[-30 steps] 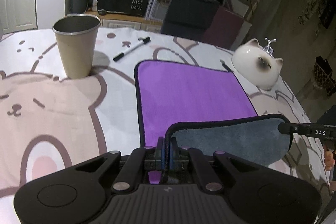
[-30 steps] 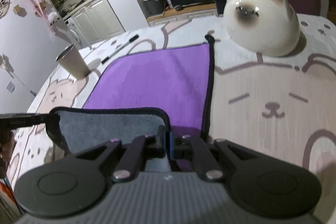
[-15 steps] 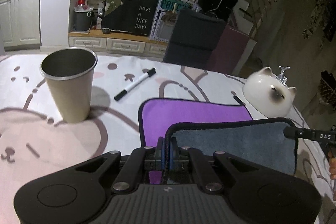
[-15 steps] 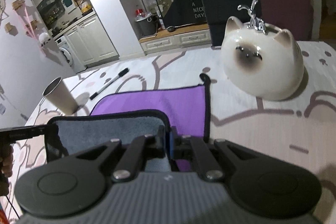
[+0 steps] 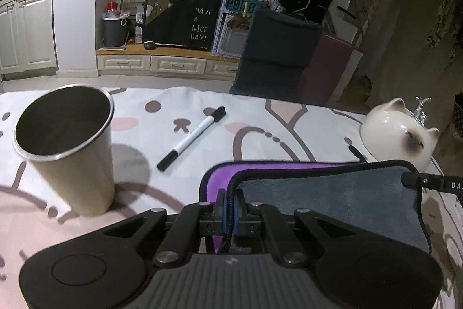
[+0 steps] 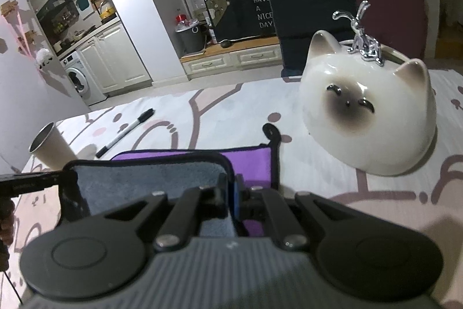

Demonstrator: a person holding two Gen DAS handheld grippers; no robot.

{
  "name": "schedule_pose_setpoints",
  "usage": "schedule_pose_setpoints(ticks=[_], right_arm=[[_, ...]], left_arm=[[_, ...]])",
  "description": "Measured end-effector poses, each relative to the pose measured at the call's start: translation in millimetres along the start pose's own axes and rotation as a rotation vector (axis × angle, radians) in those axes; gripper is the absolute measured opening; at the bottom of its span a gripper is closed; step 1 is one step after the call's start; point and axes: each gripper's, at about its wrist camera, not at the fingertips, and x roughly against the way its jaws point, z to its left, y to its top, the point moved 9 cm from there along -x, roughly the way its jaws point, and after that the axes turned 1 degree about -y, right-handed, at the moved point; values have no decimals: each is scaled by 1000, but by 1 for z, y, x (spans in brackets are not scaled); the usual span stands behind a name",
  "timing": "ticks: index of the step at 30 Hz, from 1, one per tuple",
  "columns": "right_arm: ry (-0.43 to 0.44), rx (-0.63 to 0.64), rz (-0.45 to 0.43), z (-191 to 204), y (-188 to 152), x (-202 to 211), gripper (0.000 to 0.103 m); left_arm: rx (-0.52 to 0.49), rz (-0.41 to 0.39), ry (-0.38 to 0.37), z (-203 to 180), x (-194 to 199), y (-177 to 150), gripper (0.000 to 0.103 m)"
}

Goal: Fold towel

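The towel (image 5: 332, 196) is purple on top and grey underneath, with a black border. Its near edge is lifted and carried over the far part, so the grey side faces me. My left gripper (image 5: 230, 207) is shut on the towel's near left corner. My right gripper (image 6: 231, 193) is shut on the near right corner, and the towel (image 6: 144, 181) stretches between them. A strip of purple (image 6: 249, 161) still shows beyond the lifted edge. The right gripper's tip (image 5: 425, 181) shows in the left wrist view.
A metal cup (image 5: 66, 146) stands left of the towel, a black-and-white marker (image 5: 191, 142) lies behind it. A white ceramic cat (image 6: 367, 112) with a silver ornament sits at the right. The bear-print tablecloth (image 5: 246, 118) covers the table. A dark chair stands beyond the far edge.
Both grippers have carried the towel's near edge forward toward the far edge. Much less purple shows now, and the cup and the cat are closer.
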Motion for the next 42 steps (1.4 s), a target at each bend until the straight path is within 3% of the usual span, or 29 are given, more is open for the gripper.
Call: schedule_pose_setpoints(ticks=[7,28,29,30,31,32,33,34,35,42], right_arm=[[-13,-33,-17,-4,10,-14,4],[-63,-14,13,-8,-4,-26,7],[-61,-17,12,-7,-1,-28,9],[-57,-22,12,-6,2,-29,12],[-53,-27,11,-5,4,-31,24],[-51,-30,6,-6,5,-30,40],[-53,-32,2,-7,6,-30,48],[-54,-30,-1,-7,6,-30,59],[-55,-24,-2,-6,7,-28,64],[-57,6,13,-2,6,-25,90]], left_arm=[[19,-12,5,4,-24,19,5],[-3,78,67,10,-52,13,8],[-7,82,69,9,-52,12,11],[-9,89,73,9,-52,12,21],[-11,94,74,8,-53,12,28],[-13,97,76,7,-52,12,44],[-16,95,81,6,-51,12,59],[-20,91,86,6,-50,13,65],[-23,88,92,5,-49,13,76],[-41,91,102,-2,-42,13,99]])
